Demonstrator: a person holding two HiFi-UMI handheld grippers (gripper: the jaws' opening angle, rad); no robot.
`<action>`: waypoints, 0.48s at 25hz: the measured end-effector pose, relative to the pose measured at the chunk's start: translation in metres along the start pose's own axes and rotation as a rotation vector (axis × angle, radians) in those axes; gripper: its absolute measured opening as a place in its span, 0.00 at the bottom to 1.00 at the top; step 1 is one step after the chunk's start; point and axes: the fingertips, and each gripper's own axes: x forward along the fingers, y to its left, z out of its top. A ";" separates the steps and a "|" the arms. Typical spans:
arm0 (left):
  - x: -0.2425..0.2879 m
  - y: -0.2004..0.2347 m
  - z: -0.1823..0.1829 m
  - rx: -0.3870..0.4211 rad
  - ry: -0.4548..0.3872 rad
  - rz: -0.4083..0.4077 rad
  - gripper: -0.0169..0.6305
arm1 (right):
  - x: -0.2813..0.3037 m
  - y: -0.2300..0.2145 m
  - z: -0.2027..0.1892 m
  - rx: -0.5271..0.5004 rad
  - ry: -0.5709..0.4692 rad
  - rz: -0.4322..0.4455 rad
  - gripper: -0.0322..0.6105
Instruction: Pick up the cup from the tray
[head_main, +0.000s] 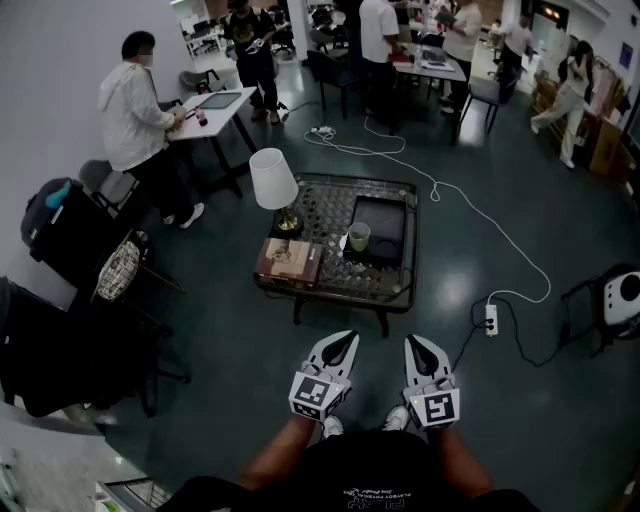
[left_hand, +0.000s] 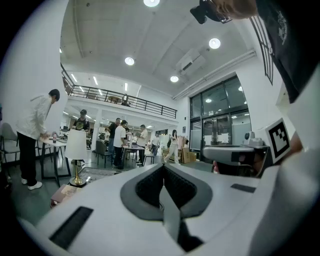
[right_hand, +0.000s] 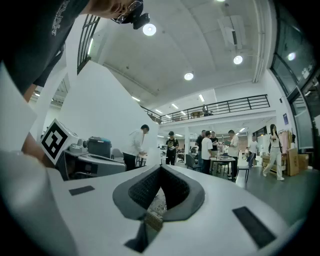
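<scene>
Cup (head_main: 359, 237): small, pale, upright with its mouth up, at the left edge of the dark tray (head_main: 390, 228) on the low table (head_main: 330, 287). It is too small to tell whether it stands inside the tray or just beside it. Left gripper (head_main: 344, 341) and right gripper (head_main: 416, 343) are level near your body, well apart from the cup. Each has its jaws pressed together with nothing between them. Judgement: the cup looks light and thin-walled, perhaps paper or plastic, so a hard squeeze may dent it or make it slip. You should spread one pair of jaws, span the wall below the rim and close gently. Lamp (head_main: 273, 180) stands near; keep clear.
</scene>
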 end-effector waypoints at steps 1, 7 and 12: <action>0.002 0.001 0.001 0.004 -0.001 -0.003 0.04 | 0.002 -0.001 0.002 -0.005 -0.008 0.000 0.06; 0.001 -0.001 0.001 0.007 0.006 -0.015 0.04 | 0.004 0.004 0.006 -0.016 -0.023 0.006 0.06; -0.009 -0.003 0.000 0.014 0.006 -0.010 0.04 | 0.001 0.013 0.005 -0.015 -0.024 0.018 0.06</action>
